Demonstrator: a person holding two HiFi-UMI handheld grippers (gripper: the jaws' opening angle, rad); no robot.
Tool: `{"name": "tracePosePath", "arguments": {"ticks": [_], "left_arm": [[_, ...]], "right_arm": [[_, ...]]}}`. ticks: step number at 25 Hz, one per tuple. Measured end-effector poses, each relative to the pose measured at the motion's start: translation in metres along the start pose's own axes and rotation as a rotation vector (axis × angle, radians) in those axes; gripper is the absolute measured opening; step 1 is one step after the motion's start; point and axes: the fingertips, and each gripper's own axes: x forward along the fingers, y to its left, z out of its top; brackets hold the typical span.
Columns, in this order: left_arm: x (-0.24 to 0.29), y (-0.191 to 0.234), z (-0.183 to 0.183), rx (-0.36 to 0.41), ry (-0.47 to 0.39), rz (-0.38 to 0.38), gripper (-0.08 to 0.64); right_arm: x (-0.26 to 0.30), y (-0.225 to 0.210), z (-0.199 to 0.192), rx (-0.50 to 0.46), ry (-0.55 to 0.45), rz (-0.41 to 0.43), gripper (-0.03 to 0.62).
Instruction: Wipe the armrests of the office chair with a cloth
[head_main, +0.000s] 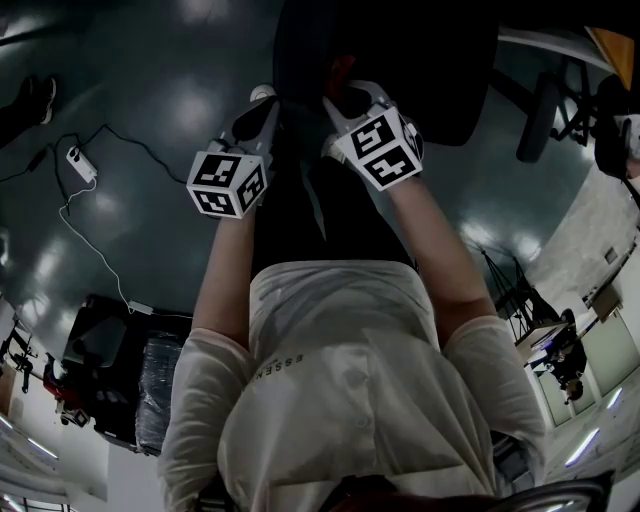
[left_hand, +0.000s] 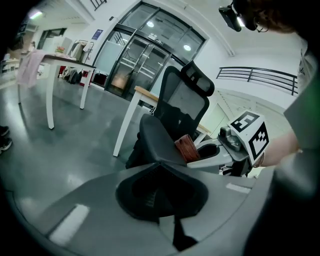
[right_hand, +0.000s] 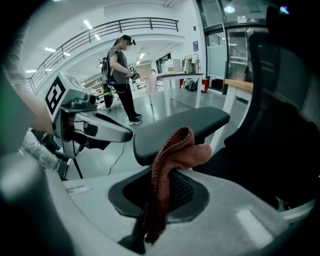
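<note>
Right gripper view shows your right gripper (right_hand: 157, 200) clamped on the reddish cloth (right_hand: 172, 150), whose folded top sits against the near end of the armrest (right_hand: 192, 122) of the office chair (left_hand: 182, 100). Your left gripper (left_hand: 162, 195) is closed on nothing, just beside. Wiping looks about to start: next, press the cloth flat and draw it along the pad.

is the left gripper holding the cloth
No, the cloth is clamped in the right gripper; the left gripper is shut on nothing.

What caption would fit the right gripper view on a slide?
Right gripper, jaws shut on a reddish-brown cloth, holds it by the office chair's dark armrest.
</note>
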Motion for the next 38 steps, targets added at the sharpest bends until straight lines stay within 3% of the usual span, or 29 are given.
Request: {"name": "tracePosePath", "arguments": {"ticks": [7, 15, 19, 29, 33, 38], "left_arm": [[-0.021, 0.001, -0.010, -0.028, -0.021, 0.030, 0.017], [-0.042, 0.014, -0.020, -0.077, -0.043, 0.073, 0.017], [-0.048, 0.025, -0.018, -0.091, -0.060, 0.090, 0.017], [-0.070, 0.054, -0.009, -0.111, -0.078, 0.134, 0.017], [-0.076, 0.063, 0.005, -0.109, -0.090, 0.145, 0.017], [-0.068, 0.061, 0.034, -0.086, -0.101, 0.111, 0.017]], "right_arm": [[0.000, 0.038, -0.016, 0.063, 0.034, 0.075, 0.048], [0.017, 0.065, 0.001, 0.369, -0.009, 0.135, 0.048], [0.024, 0.071, 0.008, 0.453, -0.036, 0.158, 0.048], [0.037, 0.092, 0.063, 0.403, -0.088, 0.221, 0.048], [0.018, 0.091, 0.108, 0.413, -0.189, 0.245, 0.048], [-0.017, 0.022, 0.148, 0.276, -0.284, 0.048, 0.048]]}}
